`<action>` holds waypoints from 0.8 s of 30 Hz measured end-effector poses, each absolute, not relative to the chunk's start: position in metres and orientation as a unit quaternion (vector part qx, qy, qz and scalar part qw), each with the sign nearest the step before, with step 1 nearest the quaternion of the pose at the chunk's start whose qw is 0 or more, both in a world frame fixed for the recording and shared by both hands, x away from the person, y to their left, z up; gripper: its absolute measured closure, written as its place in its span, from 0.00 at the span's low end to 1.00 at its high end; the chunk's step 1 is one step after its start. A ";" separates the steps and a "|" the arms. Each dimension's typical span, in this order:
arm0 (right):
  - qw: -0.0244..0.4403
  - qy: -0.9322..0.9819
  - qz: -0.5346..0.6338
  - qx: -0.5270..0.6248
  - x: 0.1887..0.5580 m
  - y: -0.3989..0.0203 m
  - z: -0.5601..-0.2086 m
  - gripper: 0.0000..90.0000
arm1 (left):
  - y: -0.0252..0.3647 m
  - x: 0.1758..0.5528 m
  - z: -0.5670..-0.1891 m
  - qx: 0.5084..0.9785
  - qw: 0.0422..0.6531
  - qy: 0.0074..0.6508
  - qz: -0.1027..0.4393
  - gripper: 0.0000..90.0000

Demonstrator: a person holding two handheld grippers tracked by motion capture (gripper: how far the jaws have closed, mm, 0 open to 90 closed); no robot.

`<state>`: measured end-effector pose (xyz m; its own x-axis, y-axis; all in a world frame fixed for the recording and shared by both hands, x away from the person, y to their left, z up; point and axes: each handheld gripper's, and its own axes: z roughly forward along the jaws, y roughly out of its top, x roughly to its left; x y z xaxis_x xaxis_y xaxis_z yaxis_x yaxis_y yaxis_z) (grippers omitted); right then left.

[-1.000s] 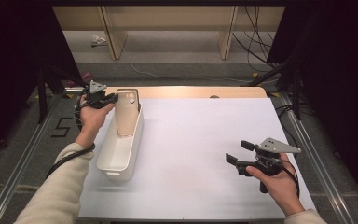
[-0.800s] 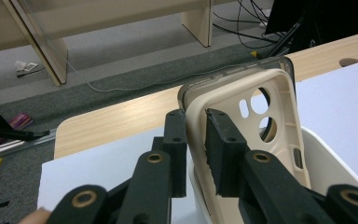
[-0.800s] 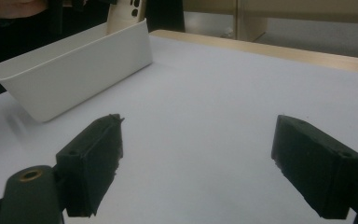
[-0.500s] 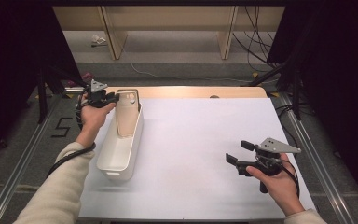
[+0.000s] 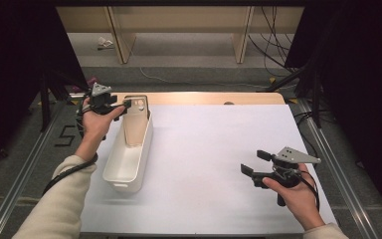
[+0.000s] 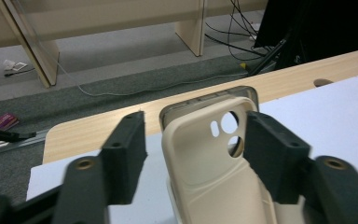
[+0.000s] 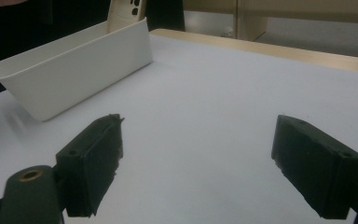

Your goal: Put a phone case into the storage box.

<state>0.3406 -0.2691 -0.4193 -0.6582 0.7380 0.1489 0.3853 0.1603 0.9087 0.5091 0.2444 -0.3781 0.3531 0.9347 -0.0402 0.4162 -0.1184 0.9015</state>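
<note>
On the table [image 5: 219,149], bin [image 5: 129,159] holds phone case [image 5: 135,122].

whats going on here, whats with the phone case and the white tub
A person holds a gripper in each hand. The left gripper is at the far end of the white bin, where a beige phone case leans upright inside. Its jaws have just been opening, with the case between them; one jaw stands clear of it, so it looks released. The right gripper rests open over the bare white table.
</note>
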 end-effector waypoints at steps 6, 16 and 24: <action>0.168 0.744 0.526 0.377 0.341 -0.269 -0.419 0.19 | 0.242 0.498 -0.370 0.689 0.458 0.485 0.285 0.30; 0.168 0.744 0.525 0.377 0.341 -0.269 -0.419 0.19 | 0.240 0.480 -0.363 0.699 0.451 0.480 0.278 0.20; 0.168 0.744 0.525 0.377 0.341 -0.269 -0.419 0.19 | 0.243 0.466 -0.365 0.697 0.466 0.474 0.269 0.12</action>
